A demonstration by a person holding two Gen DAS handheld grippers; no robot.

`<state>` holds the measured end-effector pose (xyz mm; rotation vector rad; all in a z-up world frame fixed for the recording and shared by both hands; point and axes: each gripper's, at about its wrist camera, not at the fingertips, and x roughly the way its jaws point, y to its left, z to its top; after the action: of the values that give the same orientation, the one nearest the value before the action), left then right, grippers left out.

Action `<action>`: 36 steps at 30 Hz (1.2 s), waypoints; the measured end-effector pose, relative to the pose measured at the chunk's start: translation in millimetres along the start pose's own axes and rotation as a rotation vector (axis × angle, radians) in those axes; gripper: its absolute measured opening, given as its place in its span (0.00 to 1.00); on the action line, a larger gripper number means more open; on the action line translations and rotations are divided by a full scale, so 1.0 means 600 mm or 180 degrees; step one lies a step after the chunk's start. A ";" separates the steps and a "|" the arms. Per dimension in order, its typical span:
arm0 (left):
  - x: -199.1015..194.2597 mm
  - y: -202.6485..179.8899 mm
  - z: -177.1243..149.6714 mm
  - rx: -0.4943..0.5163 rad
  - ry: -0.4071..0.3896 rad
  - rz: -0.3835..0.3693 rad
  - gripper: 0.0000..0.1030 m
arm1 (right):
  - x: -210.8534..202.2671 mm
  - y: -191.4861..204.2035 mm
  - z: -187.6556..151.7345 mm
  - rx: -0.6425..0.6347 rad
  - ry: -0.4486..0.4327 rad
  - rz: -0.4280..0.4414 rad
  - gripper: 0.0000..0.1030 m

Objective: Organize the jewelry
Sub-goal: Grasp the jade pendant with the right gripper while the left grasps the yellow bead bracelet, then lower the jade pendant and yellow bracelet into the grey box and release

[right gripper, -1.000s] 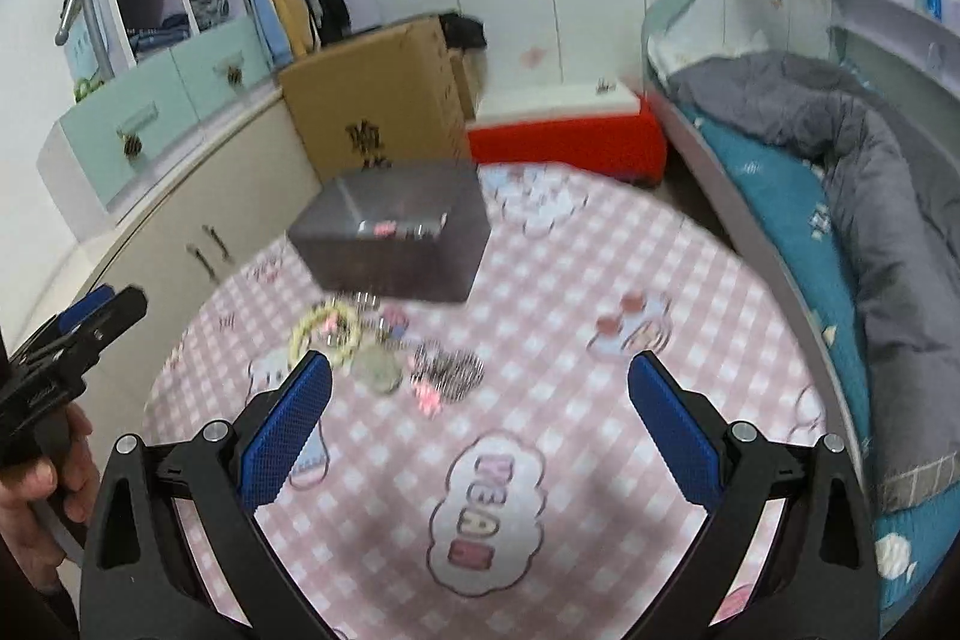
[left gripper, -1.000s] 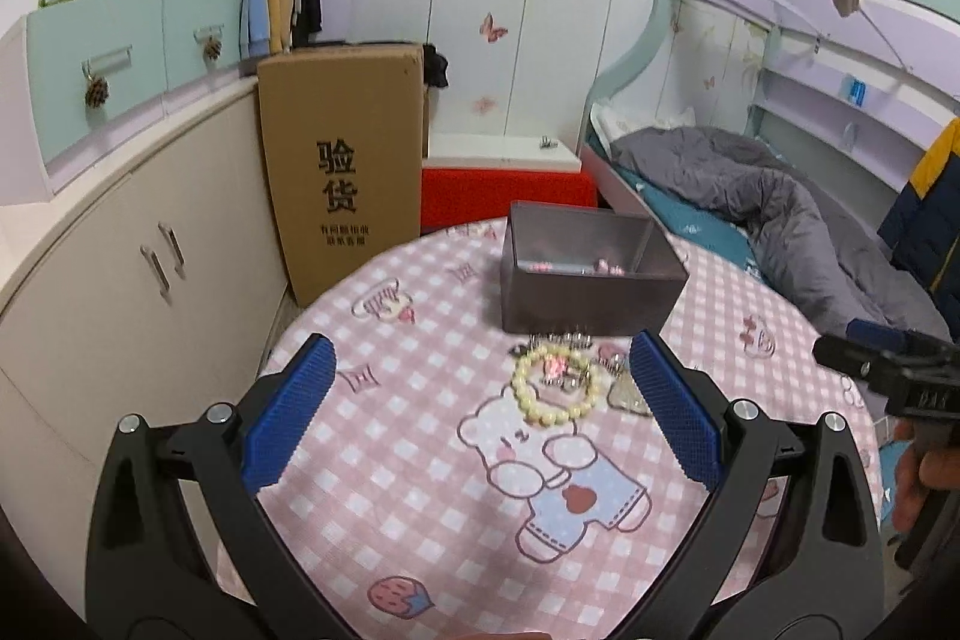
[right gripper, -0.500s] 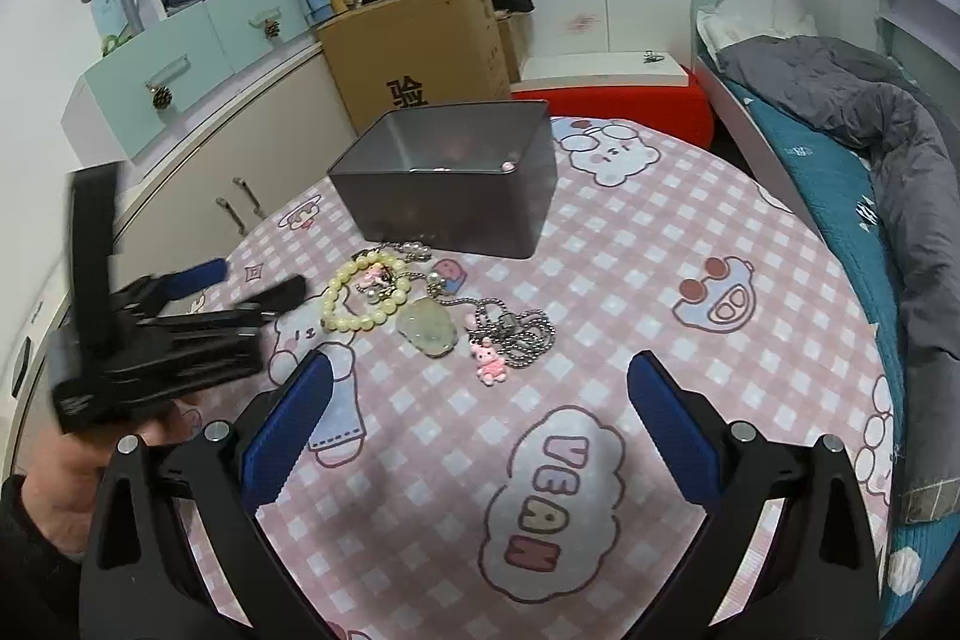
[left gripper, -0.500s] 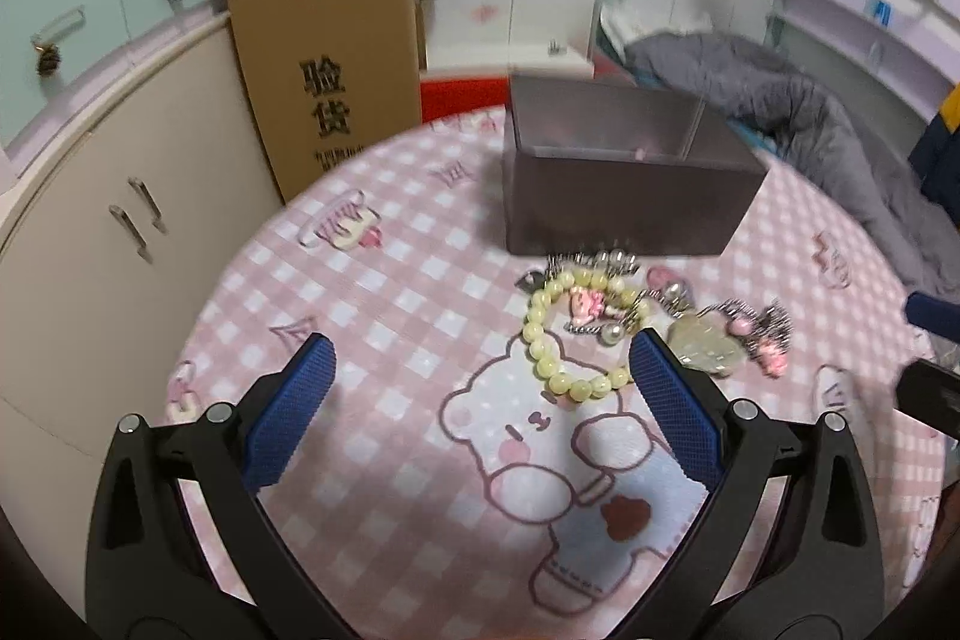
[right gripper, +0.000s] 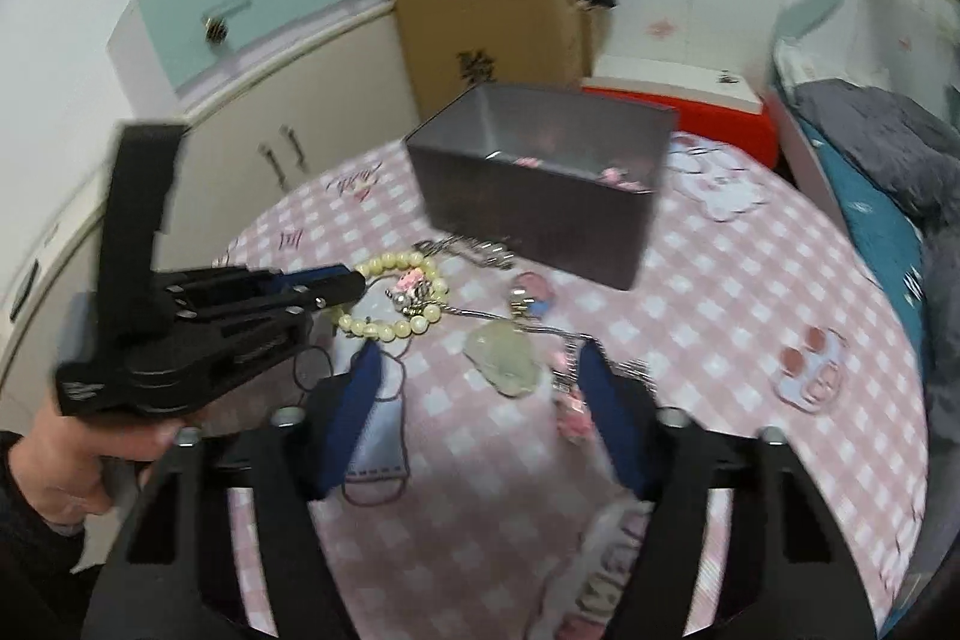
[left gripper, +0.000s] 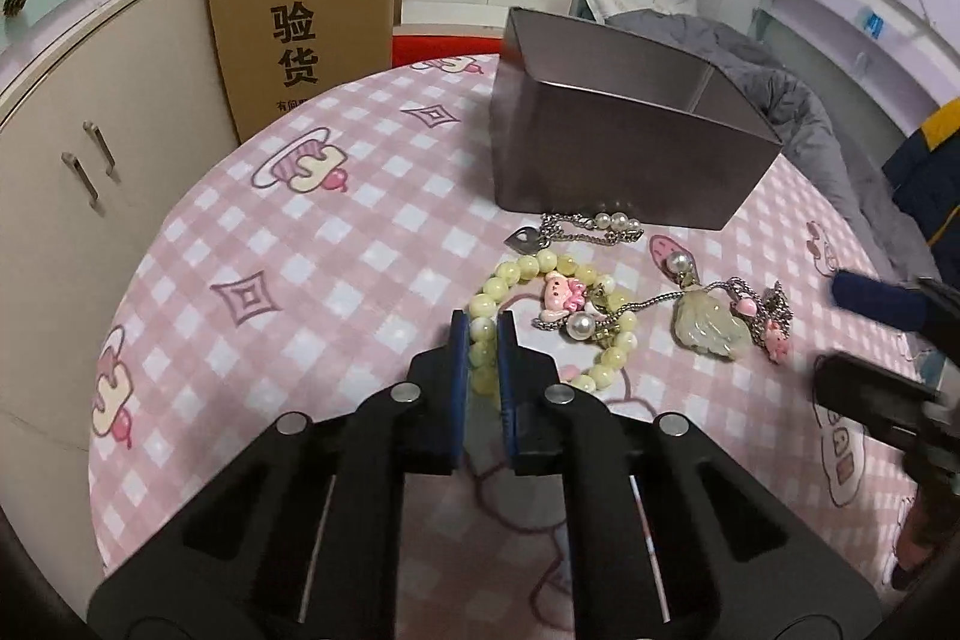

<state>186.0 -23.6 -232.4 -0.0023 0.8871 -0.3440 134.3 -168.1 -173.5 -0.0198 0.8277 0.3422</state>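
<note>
Evidently the pickup step was in hand. Left wrist view: the left gripper (left gripper: 481,325), lower centre of the frame, had its blue pads pressed nearly together, pinching the near-left arc of the pale yellow bead bracelet (left gripper: 555,322), which lay on the pink checked tablecloth (left gripper: 312,280) at centre. A leaf-shaped jade pendant (left gripper: 708,328) on a chain sat right of centre, touching the tangle of chains and charms. The grey metal box (left gripper: 624,160) stood just behind the pile, upper centre. My judgement: next comes a lift clear of the tangled chain, then a carry over the box rim. The cardboard carton (left gripper: 300,34), upper left, bore "验货" in black; the smaller print beneath was too small to read. Right wrist view, somewhat blurred: the right gripper (right gripper: 480,376) was spread wide, hovering at lower centre, astride the pendant without touching it. Small pink items showed inside the box. Cloth lettering at bottom centre was unreadable.
</note>
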 end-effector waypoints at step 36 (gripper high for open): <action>-0.233 -0.050 0.115 0.0401 -0.1068 -0.0505 0.09 | -0.119 -0.005 0.100 -0.0162 -0.0694 0.0015 0.25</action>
<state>148.4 -20.1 -78.6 -0.0137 0.5329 -0.5306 133.8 -182.6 -81.3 -0.0274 0.6031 0.3630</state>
